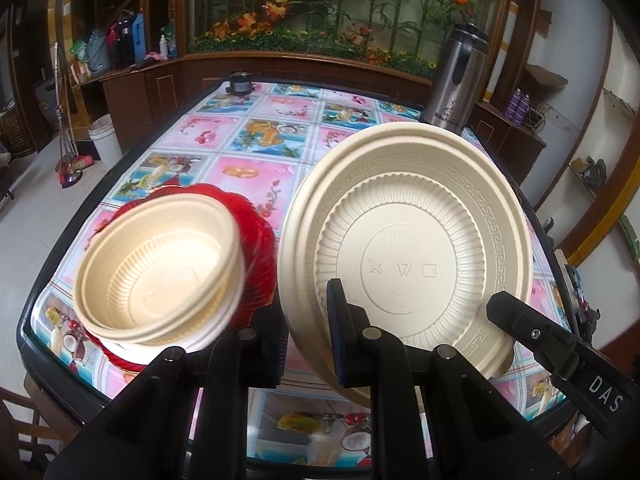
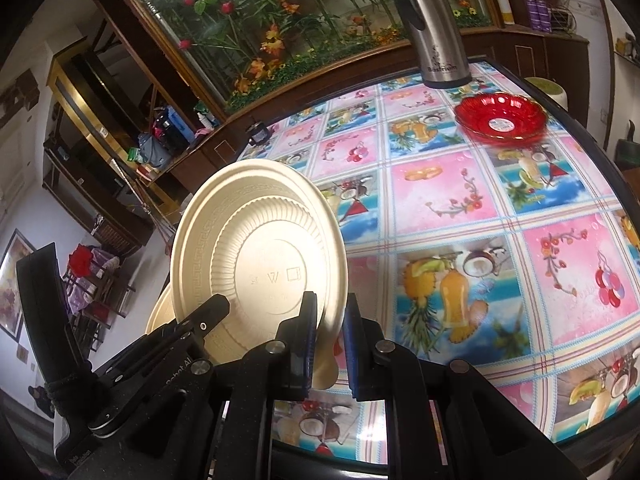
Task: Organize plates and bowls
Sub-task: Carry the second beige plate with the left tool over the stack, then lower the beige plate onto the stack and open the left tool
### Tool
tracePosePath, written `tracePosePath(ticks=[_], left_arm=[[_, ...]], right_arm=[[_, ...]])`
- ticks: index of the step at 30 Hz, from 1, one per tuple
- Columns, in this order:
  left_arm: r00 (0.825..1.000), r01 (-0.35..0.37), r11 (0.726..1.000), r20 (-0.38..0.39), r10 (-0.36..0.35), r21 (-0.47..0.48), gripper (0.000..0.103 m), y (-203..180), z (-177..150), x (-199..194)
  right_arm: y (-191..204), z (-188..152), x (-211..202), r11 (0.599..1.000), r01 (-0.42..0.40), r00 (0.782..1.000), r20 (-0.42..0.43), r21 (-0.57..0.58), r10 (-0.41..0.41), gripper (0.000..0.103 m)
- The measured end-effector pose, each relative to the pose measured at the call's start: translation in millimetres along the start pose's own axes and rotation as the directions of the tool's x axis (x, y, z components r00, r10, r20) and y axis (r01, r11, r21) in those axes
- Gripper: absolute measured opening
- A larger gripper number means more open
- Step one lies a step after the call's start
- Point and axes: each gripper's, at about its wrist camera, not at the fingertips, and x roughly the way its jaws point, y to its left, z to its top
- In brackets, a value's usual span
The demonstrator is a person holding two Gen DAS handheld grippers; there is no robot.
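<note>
A large beige plate [image 1: 404,248] stands nearly upright above the patterned table [image 1: 256,176], its embossed underside facing both cameras. My left gripper [image 1: 306,300] is shut on its lower left rim. My right gripper [image 1: 500,304] pinches the lower right rim. In the right wrist view the same plate [image 2: 260,264] has its rim clamped in my right gripper [image 2: 330,308], and the left gripper [image 2: 218,306] grips it from the left. Stacked beige bowls [image 1: 160,272] sit on a red dish [image 1: 260,248] at the near left. Another red glass dish [image 2: 500,116] rests far right.
A steel thermos [image 1: 456,80] stands at the table's far right corner and a small black jar [image 1: 240,82] at its far edge. A wooden cabinet with a plant display runs behind. A white bucket [image 1: 105,136] and a broom stand on the floor at left.
</note>
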Motion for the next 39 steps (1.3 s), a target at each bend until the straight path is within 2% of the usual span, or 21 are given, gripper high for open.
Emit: tracePosePath(ticks=[18, 27, 39], left_arm=[[0.991, -0.106, 0.984, 0.071, 0.117, -0.143, 0.015, 72, 22, -24], [0.987, -0.146, 0.965, 0.031, 0.156, -0.218, 0.016, 110, 25, -17], [0.985, -0.170, 0.950, -0.016, 0.172, -0.261, 0.016, 136, 28, -6]], right_arm=[[77, 21, 29, 0.984, -0.132, 0.991, -0.023, -0.123, 0.130, 0.012], [120, 26, 59, 0.966, -0.176, 0.983, -0.091, -0.190, 0.162, 0.012], [149, 28, 89, 0.957, -0.192, 0.974, -0.159, -0.217, 0.159, 0.012]])
